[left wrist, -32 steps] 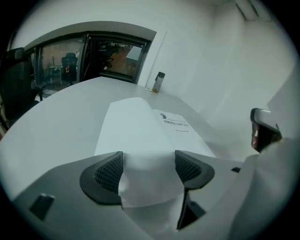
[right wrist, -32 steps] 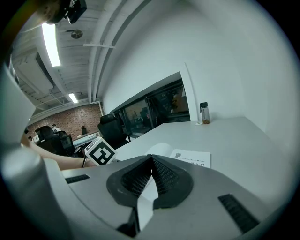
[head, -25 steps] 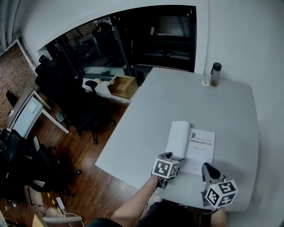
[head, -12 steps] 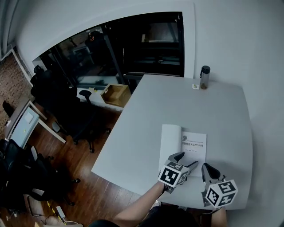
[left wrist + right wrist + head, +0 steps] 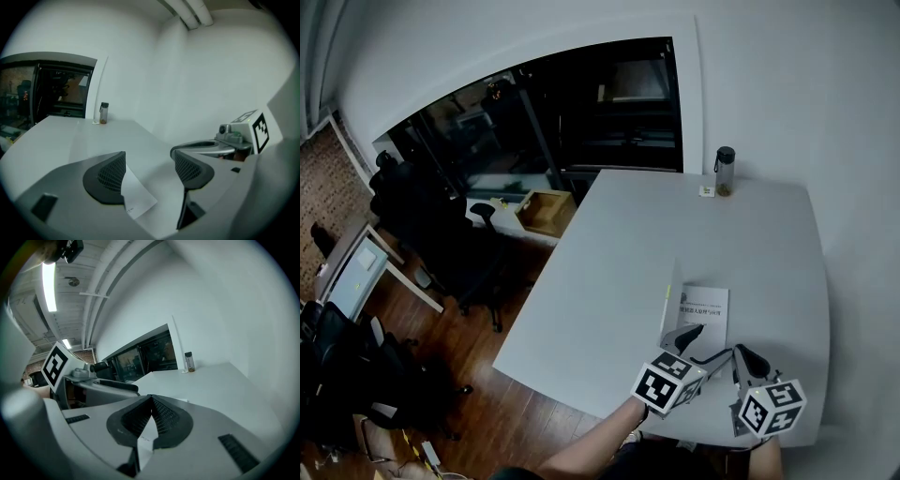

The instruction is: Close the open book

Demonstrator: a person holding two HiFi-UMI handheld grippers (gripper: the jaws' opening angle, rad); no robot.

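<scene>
The white book [image 5: 705,315] lies near the front of the grey table [image 5: 609,281]. Its left leaf [image 5: 670,292] stands almost upright over the spine. My left gripper [image 5: 701,345] is at the book's near edge, open. In the left gripper view a lifted page corner [image 5: 137,198] leans against the left pad [image 5: 110,174], and the gripper [image 5: 147,171] has nothing pinched. Just to the right, my right gripper [image 5: 741,356] sits at the book's near right corner. In the right gripper view the gripper [image 5: 151,401] is shut, with a printed page corner [image 5: 144,439] between the pads.
A dark-capped bottle [image 5: 725,171] stands at the table's far edge beside a small tag [image 5: 705,190]. Left of the table are office chairs [image 5: 441,234], an open cardboard box [image 5: 546,211] and a wooden floor. A white wall runs along the right.
The book's left leaf has swung up from lying open to nearly upright. My left gripper has risen and moved right with it. The right gripper has shifted slightly.
</scene>
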